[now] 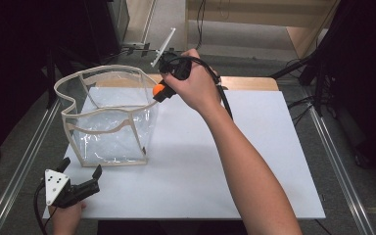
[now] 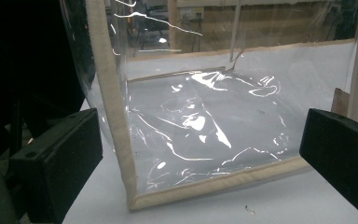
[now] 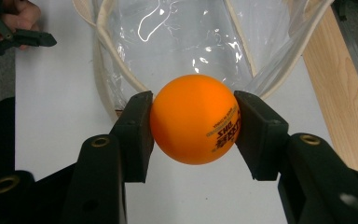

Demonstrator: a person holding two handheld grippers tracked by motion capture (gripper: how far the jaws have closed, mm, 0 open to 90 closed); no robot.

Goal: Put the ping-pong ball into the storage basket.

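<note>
Orange ball (image 3: 194,119) pinched between jaws of right gripper (image 1: 159,90), upper centre, at rim of clear bag (image 1: 108,116). Left gripper (image 1: 81,180) wide open, empty, lower left. Possible slip of smooth ball, or collapse of soft rim, so a landing on the white table (image 1: 254,161).

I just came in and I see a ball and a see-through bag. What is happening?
A person holds a gripper in each hand. The right gripper pinches a small orange plastic ball with dark print on it, held at the open top of a clear plastic bag with cream fabric edging. The bag stands upright on the white table and looks empty. The left gripper waits open near the bag's front corner, holding nothing.
</note>
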